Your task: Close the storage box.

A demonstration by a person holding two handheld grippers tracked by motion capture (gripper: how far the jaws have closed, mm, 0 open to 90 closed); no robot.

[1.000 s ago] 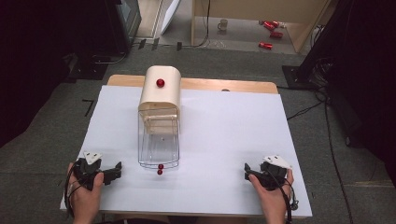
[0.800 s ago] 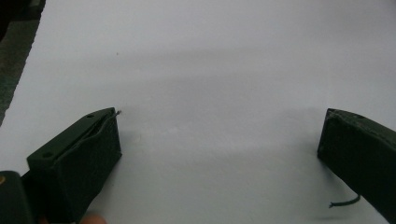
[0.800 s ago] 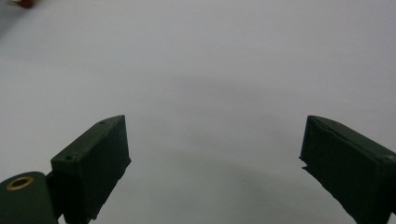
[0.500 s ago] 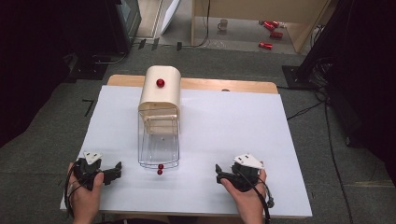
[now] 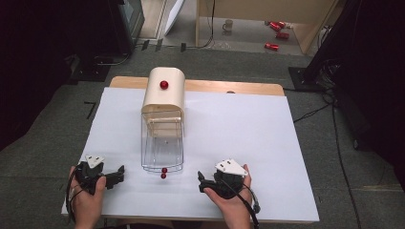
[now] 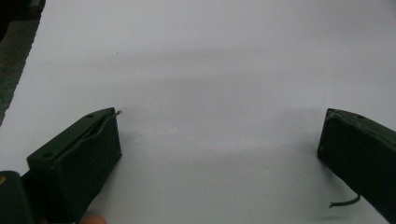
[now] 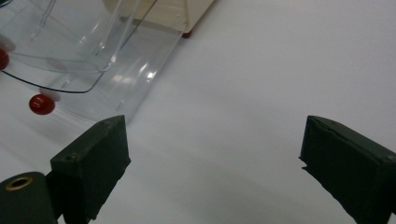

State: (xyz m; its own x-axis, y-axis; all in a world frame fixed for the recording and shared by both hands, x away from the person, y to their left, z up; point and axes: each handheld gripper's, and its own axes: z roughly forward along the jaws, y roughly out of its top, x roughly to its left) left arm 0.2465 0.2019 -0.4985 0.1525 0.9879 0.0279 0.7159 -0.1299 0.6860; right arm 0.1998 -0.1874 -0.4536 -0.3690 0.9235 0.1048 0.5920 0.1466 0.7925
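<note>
Right gripper [image 5: 203, 182] jaws spread, holding nothing, near desk's [image 5: 248, 129] front edge, close to the clear door [image 5: 162, 143] and its red knob [image 5: 163, 176]; left gripper [image 5: 117, 174] jaws spread, front-left corner; cream bread box [image 5: 163, 93] toward back edge.

We see a white-covered table [image 5: 248, 143] bearing a cream bread box [image 5: 163, 102] whose clear lid [image 5: 162, 148] lies open on it.
</note>
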